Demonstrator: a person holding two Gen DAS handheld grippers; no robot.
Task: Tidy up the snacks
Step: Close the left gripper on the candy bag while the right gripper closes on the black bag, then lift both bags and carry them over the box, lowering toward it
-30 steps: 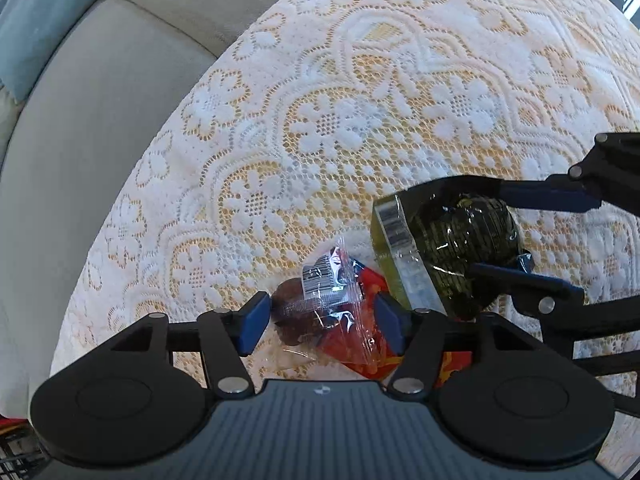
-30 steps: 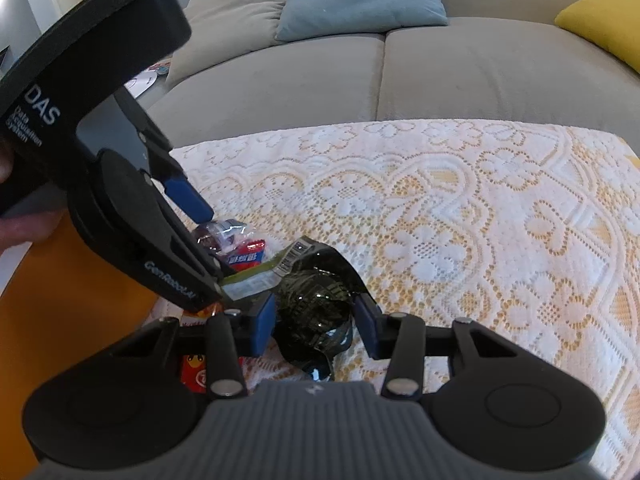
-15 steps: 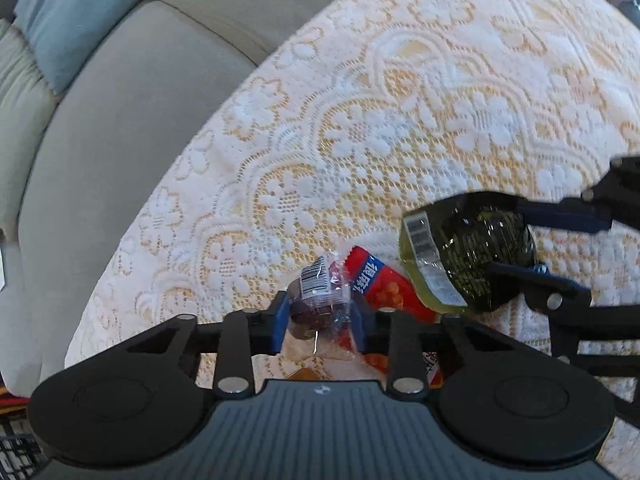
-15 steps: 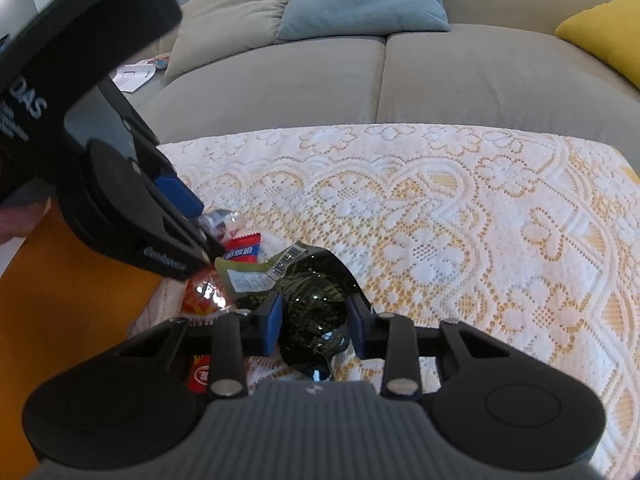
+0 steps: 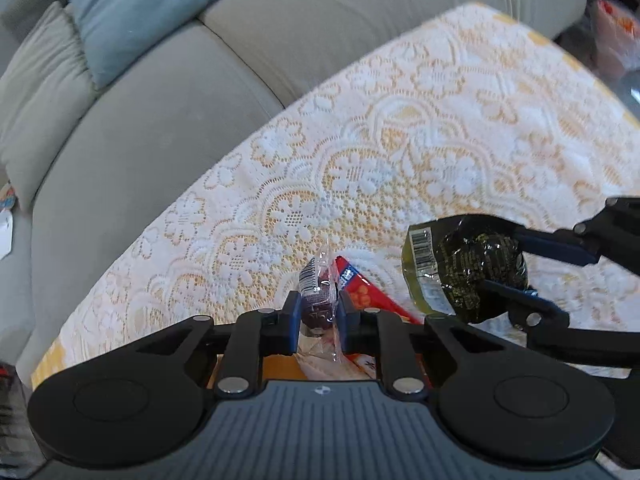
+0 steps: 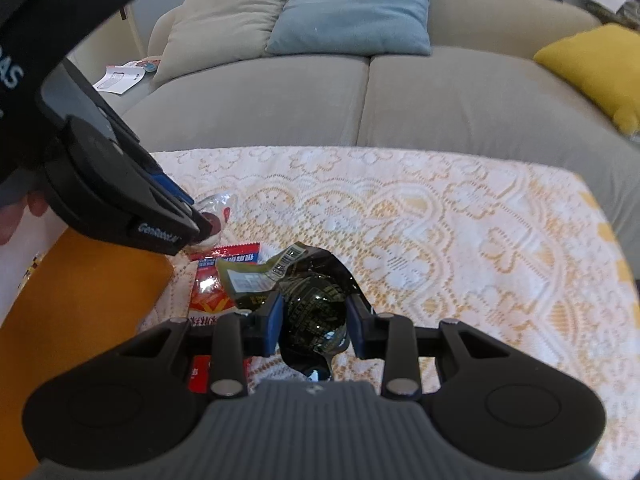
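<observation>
Left wrist: left tongs (image 5: 318, 312) pinching clear candy pkt (image 5: 316, 292), right tongs (image 6: 316, 320) pinching dark snack pkt (image 6: 316, 312)

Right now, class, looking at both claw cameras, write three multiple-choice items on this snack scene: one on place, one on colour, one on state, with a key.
1. Where does the red snack packet lie?
A. on the lace cloth
B. on the sofa
C. in a bowl

2. What colour is the cushion at the sofa's far right?
A. pink
B. yellow
C. black

3. What is the left claw doing?
A. hanging open
B. gripping a clear-wrapped dark sweet
C. gripping a spoon

Key:
1 A, it lies flat on the lace.
2 B, the yellow cushion shows in the right claw's view.
3 B, the pads pinch the sweet's wrapper.
</observation>
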